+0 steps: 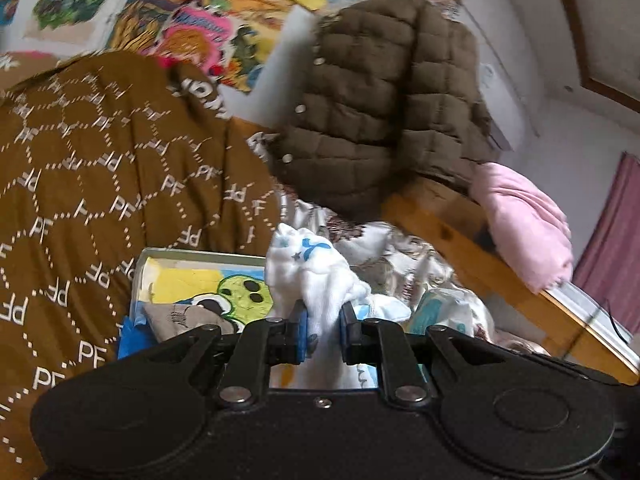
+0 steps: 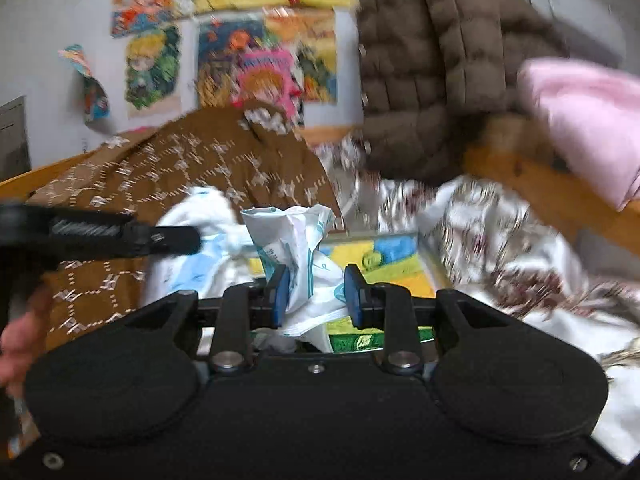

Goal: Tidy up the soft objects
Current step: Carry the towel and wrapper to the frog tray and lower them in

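Observation:
In the left wrist view my left gripper (image 1: 323, 320) is shut on a white cloth with blue prints (image 1: 308, 268), which bunches up above the blue pads. In the right wrist view my right gripper (image 2: 316, 292) is shut on a crumpled white and teal soft packet (image 2: 292, 236) that sticks up between its fingers. Both are held over a shallow box with a cartoon frog picture (image 1: 188, 280) (image 2: 384, 264). The left gripper's black finger (image 2: 172, 236) and its white cloth (image 2: 200, 208) show at the left of the right wrist view.
A brown blanket with a white letter pattern (image 1: 100, 160) lies left. A brown quilted jacket (image 1: 380, 100) and a pink cloth (image 1: 528, 220) hang over the wooden bed rail (image 1: 440, 216). A floral sheet (image 2: 500, 240) is on the right. A hand (image 2: 20, 340) is at the left edge.

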